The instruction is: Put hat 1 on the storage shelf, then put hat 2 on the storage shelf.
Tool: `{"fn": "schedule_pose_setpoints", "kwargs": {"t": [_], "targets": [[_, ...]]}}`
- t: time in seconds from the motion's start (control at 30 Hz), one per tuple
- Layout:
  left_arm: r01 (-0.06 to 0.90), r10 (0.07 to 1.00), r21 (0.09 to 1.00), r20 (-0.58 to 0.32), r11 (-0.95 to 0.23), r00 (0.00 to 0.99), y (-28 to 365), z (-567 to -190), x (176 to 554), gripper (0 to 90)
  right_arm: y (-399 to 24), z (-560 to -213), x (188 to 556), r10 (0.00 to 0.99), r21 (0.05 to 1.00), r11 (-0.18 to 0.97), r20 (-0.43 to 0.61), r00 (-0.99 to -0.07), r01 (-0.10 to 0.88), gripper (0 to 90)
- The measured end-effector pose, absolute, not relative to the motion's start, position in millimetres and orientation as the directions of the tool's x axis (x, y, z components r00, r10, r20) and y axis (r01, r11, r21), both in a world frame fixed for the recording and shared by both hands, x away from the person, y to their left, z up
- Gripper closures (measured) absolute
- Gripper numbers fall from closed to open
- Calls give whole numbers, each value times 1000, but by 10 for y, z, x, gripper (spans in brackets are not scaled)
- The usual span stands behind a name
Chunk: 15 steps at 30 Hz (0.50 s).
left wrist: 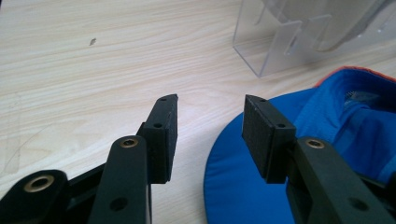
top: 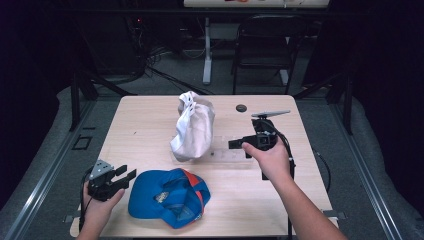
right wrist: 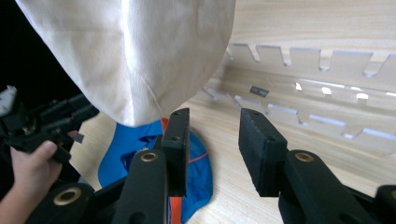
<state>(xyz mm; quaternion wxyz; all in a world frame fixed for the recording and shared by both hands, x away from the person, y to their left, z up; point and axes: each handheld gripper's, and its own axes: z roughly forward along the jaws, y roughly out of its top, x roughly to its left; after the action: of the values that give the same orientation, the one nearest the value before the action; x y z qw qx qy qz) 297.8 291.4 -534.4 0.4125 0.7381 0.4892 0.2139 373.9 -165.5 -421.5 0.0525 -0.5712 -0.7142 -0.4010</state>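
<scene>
A blue cap (top: 167,197) with orange trim lies upside down near the table's front edge; its brim (left wrist: 243,186) sits just under and right of my left gripper (left wrist: 210,126), which is open with nothing between its jaws. In the high view the left gripper (top: 122,176) is at the cap's left side. A cream cap (top: 192,127) stands tilted on a clear acrylic rack (top: 227,155) mid-table. My right gripper (top: 237,144) is open beside the cream cap (right wrist: 135,51), over the rack (right wrist: 327,93). The right gripper (right wrist: 214,126) holds nothing.
A small black round object (top: 241,107) lies near the table's far edge. A folding chair (top: 265,45) and cables stand on the floor beyond. The clear rack's upright (left wrist: 280,42) is ahead of the left gripper. Bare wood (top: 145,125) spans the table's left half.
</scene>
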Motion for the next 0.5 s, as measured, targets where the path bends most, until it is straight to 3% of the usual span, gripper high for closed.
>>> {"fn": "schedule_pose_setpoints", "kwargs": {"t": [0.23,0.5], "targets": [[564,905,806,-90,-179,416,2956,-5388,3007,541,-1477,-4442,3565,795,527,117,458,-397,842,642],[574,902,795,-85,-195,424,2955,-5458,3000,537,-1388,-4688,3459,794,502,146,454,-404,852,644]]}}
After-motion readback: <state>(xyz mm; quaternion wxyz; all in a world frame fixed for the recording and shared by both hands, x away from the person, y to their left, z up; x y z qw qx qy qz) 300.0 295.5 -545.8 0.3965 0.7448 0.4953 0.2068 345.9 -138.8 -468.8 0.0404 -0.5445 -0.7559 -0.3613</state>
